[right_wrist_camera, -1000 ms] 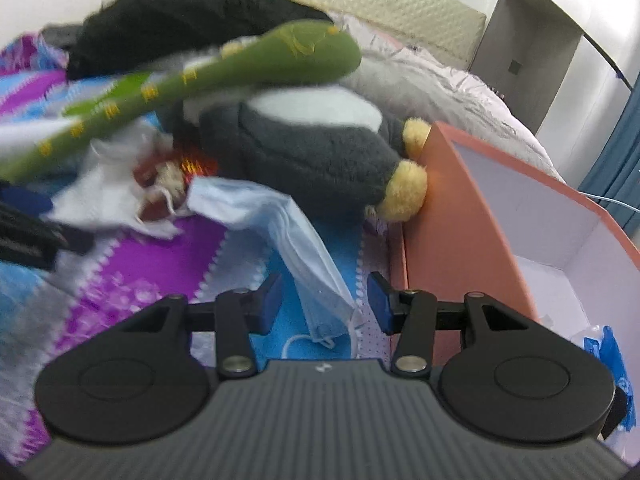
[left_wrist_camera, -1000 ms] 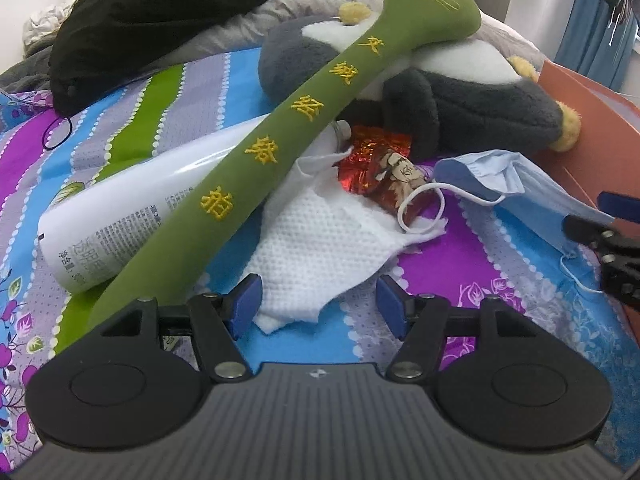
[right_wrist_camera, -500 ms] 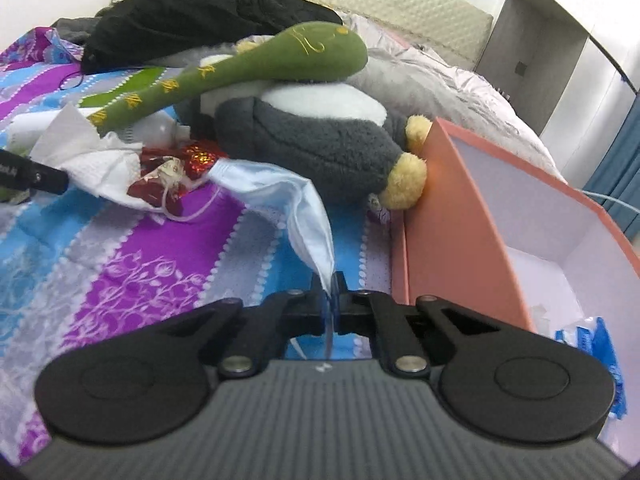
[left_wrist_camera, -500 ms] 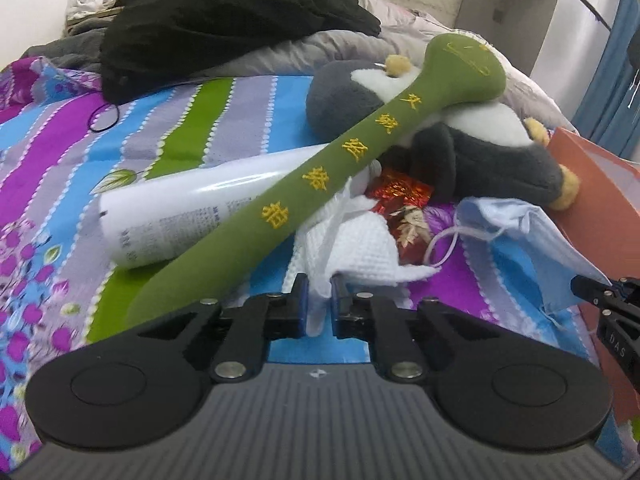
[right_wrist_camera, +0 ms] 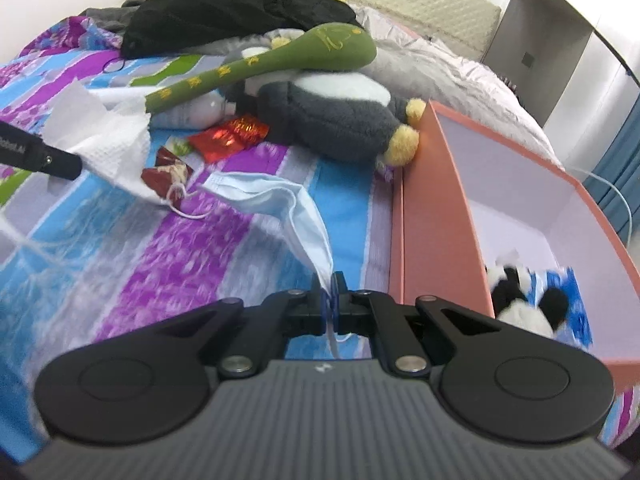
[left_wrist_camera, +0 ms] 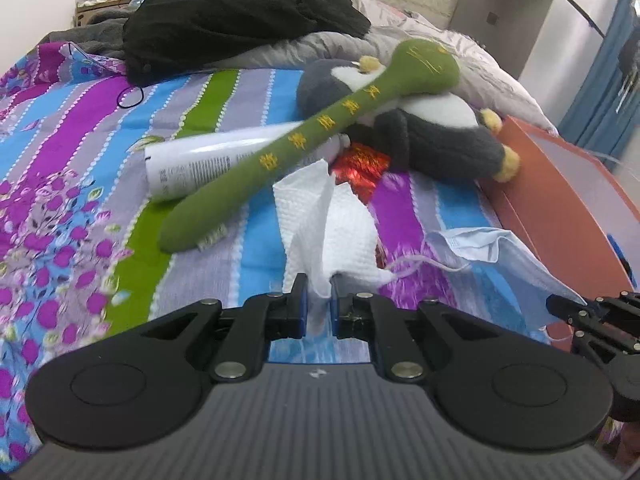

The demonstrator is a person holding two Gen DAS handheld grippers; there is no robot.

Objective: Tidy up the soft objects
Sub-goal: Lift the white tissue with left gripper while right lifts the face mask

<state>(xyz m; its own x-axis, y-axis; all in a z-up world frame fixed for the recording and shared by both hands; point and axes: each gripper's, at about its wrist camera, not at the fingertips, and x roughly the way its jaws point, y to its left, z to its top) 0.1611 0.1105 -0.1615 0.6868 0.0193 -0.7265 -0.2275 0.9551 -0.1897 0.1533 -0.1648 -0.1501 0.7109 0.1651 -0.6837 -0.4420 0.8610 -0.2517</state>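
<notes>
blurred: bedsheet [right_wrist_camera: 60,264] | cut off: panda toy [right_wrist_camera: 524,304]

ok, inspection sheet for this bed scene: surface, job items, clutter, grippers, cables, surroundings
Surface: striped floral bedsheet, rumpled grey duvet behind.
Job's things: white tissue and blue face mask, both lifted at one end; green plush stick lying across grey plush penguin; orange box holding a panda plush.
Clutter: white spray can, red foil wrappers, black garment.
Grippers: left gripper shut on tissue; right gripper shut on mask.
Cables: white cord beyond box.
Surroundings: padded headboard, grey cabinet, blue curtain.
</notes>
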